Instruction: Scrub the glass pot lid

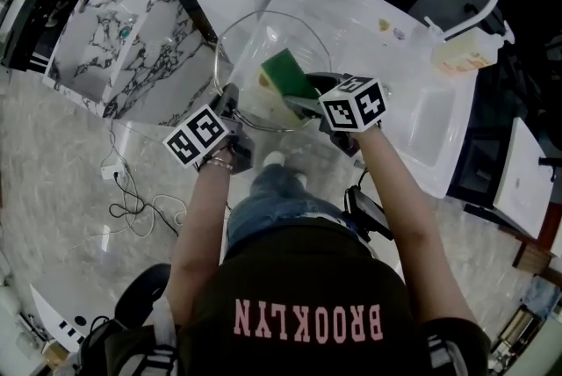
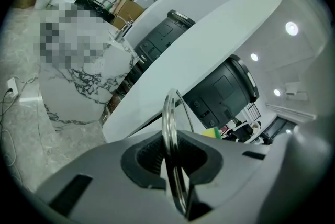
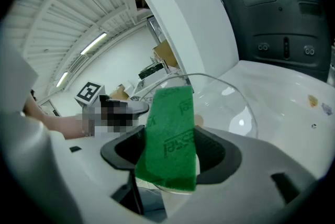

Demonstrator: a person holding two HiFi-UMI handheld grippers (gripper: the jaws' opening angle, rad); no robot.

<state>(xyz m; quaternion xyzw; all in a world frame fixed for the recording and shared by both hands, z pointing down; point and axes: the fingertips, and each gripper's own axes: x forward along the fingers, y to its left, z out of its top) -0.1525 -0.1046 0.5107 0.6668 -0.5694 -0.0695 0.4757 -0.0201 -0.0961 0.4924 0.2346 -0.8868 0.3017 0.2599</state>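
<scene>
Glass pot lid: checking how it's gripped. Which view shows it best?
The head view: the whole round glass pot lid shows, its rim in the left hand-held gripper. The left gripper view shows only its metal rim edge-on between the jaws; the right gripper view shows part of it behind the green sponge.

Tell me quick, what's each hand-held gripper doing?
Left hand-held gripper: shut on the glass pot lid.
Right hand-held gripper: shut on the green sponge.

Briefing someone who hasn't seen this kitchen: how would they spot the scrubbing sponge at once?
Start at the white sink counter; in front of it the round glass pot lid is held by its rim in the left gripper. The sponge at the lid, clamped in the right gripper, is the only bright green thing there.
</scene>
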